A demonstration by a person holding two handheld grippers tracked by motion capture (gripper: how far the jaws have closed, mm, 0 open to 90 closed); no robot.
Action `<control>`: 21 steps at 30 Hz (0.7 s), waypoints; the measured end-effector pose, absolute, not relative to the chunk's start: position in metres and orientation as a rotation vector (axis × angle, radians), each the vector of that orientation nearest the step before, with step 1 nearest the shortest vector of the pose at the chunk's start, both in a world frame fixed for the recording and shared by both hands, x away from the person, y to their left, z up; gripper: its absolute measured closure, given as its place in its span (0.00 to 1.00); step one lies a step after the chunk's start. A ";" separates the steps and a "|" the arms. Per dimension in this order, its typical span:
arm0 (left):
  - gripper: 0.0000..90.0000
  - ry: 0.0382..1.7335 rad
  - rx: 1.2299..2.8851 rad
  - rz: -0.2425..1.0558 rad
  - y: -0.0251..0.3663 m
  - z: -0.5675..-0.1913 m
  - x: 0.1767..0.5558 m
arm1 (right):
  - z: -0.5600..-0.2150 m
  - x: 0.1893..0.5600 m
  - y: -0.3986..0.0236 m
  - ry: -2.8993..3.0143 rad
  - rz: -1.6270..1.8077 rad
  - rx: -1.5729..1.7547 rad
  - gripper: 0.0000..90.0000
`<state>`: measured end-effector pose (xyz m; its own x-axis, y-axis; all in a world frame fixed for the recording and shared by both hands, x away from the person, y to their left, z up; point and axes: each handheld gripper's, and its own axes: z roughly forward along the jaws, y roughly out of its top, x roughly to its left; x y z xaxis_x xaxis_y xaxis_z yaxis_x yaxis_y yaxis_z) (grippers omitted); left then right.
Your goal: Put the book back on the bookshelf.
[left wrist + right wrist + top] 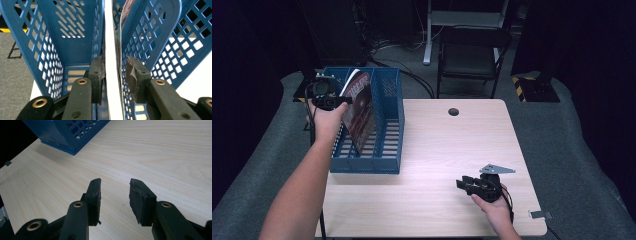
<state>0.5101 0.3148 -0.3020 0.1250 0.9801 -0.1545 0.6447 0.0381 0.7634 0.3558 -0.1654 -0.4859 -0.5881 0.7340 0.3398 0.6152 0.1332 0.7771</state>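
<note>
Left arm stretched forward and up along the table's left edge, forearm long in the high view, left hand (328, 120) wrapped round the left gripper (328, 95) above the near-left top of the blue file rack (387, 125). Points down into the rack. Jaws spread a little, one either side of the upright edge of a magazine (360, 107); left pad just beside the white page edge, right pad standing off with a sliver of gap, so no squeeze on it. Magazine stands on end inside the rack, leaning, dark red cover facing right, seemingly in the middle slot; leftmost slot beside it bare down to the slatted floor.

Right hand (494, 207) low at the near right of the table, wrist bent inward, right gripper (469, 184) lying close over the wood and aimed left toward the rack's near corner. Jaws apart, only bare woodgrain between the pads. Grey three-cornered plate (497, 169) on top.

Pale wood table (452, 150) with a round hole (453, 111) near its far edge. Grey carpet (562, 130) around, a dark folding chair (469, 55) behind, cables on the floor, yellow-and-black striping (518, 85) at the far right, the rest of the room dark.
</note>
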 end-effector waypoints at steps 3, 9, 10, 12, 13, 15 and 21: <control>0.68 1.599 1.680 0.587 0.315 -0.302 0.510 | -0.486 0.356 -0.166 2.264 1.458 1.365 0.68; 0.62 1.608 1.675 0.562 0.317 -0.302 0.510 | -0.486 0.356 -0.166 2.262 1.461 1.356 0.68; 0.62 1.602 1.674 0.561 0.318 -0.302 0.510 | -0.486 0.356 -0.166 2.263 1.461 1.357 0.68; 0.61 1.598 1.682 0.560 0.319 -0.301 0.510 | -0.486 0.357 -0.167 2.263 1.460 1.353 0.68; 0.60 1.602 1.669 0.557 0.318 -0.301 0.510 | -0.486 0.357 -0.167 2.267 1.461 1.355 0.68; 0.58 1.604 1.671 0.551 0.319 -0.300 0.509 | -0.486 0.357 -0.167 2.264 1.462 1.360 0.68; 0.52 1.598 1.669 0.544 0.321 -0.298 0.508 | -0.486 0.359 -0.166 2.265 1.462 1.353 0.68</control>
